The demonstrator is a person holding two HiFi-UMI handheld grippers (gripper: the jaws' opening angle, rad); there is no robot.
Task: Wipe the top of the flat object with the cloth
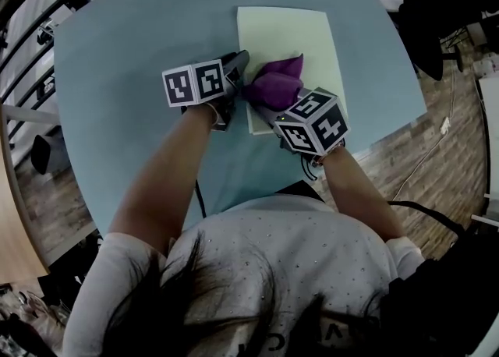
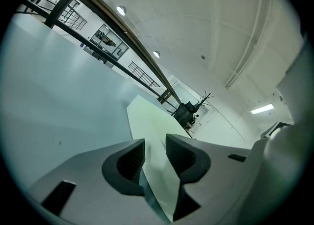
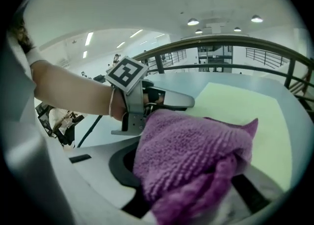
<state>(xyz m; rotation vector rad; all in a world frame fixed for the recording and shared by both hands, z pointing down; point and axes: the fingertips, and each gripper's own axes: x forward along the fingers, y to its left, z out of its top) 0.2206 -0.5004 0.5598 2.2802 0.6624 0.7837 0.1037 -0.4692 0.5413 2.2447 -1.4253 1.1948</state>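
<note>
Blue table [image 1: 117,114]: right gripper [image 3: 191,182] fingers pinch purple cloth [image 3: 186,143] on board [image 1: 292,32]; left gripper [image 2: 155,157] fingers spread

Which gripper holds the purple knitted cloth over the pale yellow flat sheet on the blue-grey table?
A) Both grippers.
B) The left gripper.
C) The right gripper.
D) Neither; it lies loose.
C: the purple knitted cloth is bunched between the jaws of the right gripper, while the jaws of the left gripper stand apart astride the edge of the pale yellow flat sheet.
</note>
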